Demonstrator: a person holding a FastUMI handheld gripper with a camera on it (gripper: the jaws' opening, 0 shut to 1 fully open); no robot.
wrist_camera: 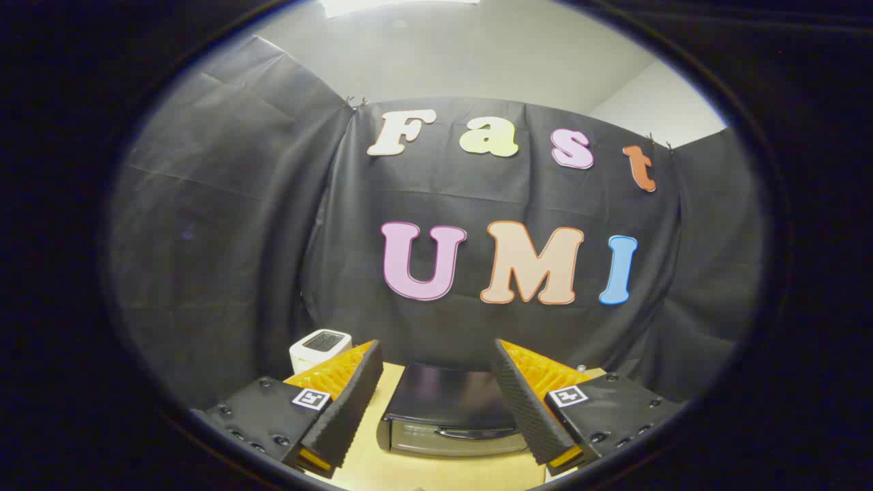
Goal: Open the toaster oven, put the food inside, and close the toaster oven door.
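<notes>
While the gripper (436, 395) is held low over a pale wooden table (365, 470), its two fingers (348, 402) are seen spread wide apart at the bottom of the frame, with nothing clamped between them. Between the fingers and just beyond their tips, in the lower centre of the frame, a toaster oven (450, 412) is seen standing on the table. It is viewed from above and in front: a dark, glossy top panel with faint reflections takes up most of what is visible, and below it a lighter, silvery front band carries a curved dark handle running across its width. The door appears to be closed, the handle lying flush along the front. To the lower left of the frame, behind the left finger, a small white box (319, 349) with a dark grille on top is seen at the table's far edge, well apart from the oven.
</notes>
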